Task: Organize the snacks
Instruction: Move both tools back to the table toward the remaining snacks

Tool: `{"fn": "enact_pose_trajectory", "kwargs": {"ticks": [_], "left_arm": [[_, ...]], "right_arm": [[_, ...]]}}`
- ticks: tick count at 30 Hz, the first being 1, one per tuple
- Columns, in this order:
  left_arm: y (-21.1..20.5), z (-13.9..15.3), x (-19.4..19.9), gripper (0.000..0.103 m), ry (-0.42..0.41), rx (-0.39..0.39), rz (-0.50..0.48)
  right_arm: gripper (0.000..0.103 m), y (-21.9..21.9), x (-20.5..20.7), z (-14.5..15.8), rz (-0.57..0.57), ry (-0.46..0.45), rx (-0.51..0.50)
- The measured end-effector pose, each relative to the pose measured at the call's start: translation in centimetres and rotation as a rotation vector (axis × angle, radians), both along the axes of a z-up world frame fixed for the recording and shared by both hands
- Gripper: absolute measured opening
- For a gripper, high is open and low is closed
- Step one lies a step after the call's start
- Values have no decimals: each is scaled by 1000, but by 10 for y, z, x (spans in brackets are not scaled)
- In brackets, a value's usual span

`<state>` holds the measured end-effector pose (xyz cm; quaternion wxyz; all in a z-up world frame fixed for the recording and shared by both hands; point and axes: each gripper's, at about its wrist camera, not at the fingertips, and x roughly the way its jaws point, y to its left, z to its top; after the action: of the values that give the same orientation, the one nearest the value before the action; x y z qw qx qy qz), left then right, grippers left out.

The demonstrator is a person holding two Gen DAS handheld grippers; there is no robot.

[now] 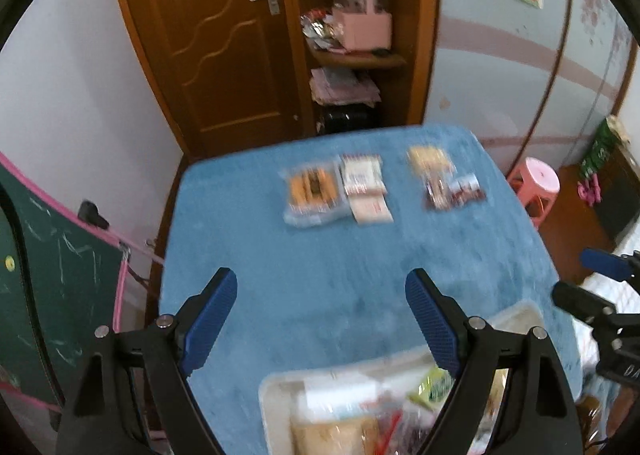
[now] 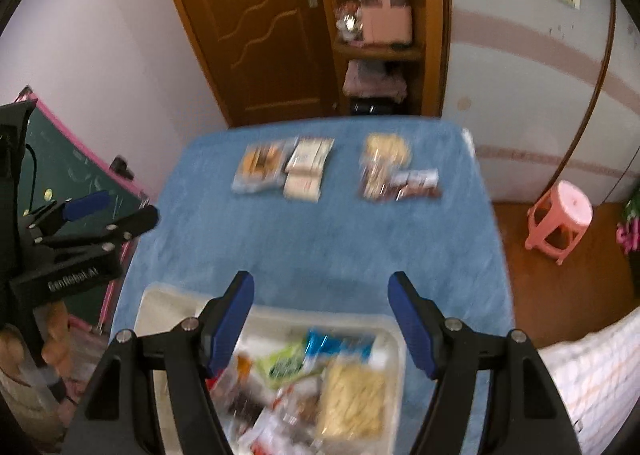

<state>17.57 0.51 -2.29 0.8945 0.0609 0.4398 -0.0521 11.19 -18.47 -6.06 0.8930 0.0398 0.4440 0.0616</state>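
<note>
Sorting looks midway — both the left tool [image 1: 320, 319] and right tool [image 2: 322, 319] hover spread and empty above the tray [image 2: 394, 339], so next comes dropping onto a snack packet [image 2: 352, 399] below.

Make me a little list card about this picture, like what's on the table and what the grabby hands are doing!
table: blue fuzzy cloth
tray: white tray near the grippers, full of mixed snacks
sorted snacks: two groups at the far end, left group, right group
left gripper: open, empty, above tray edge
right gripper: open, empty, above tray
beside table: pink stool
</note>
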Motion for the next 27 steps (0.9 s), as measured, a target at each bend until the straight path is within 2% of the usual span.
{"fn": "enact_pose_trajectory", "kwargs": {"ticks": [7,10,13,17,20,23,27], "left_arm": [[16,38,90,85,-28,15,86],[20,38,130,85,-3,9,115],[21,23,167,85,40,-12,145],[10,-17,201,85,102,9,159],[-1,-55,220,85,160,34,161],[-13,-93,233,85,204,51,161],[-24,-134,243,85,280,26,156]], "right_arm": [[70,-24,75,47,-41,-53,-57],[70,-37,111,56,-76,-67,-58],[70,-46,142,49,-81,-48,-48],[70,-54,184,17,-97,22,-23],[70,-56,208,-19,-105,83,-5],[70,-53,220,-54,-108,144,-9],[70,-50,231,-95,-108,213,2]]}}
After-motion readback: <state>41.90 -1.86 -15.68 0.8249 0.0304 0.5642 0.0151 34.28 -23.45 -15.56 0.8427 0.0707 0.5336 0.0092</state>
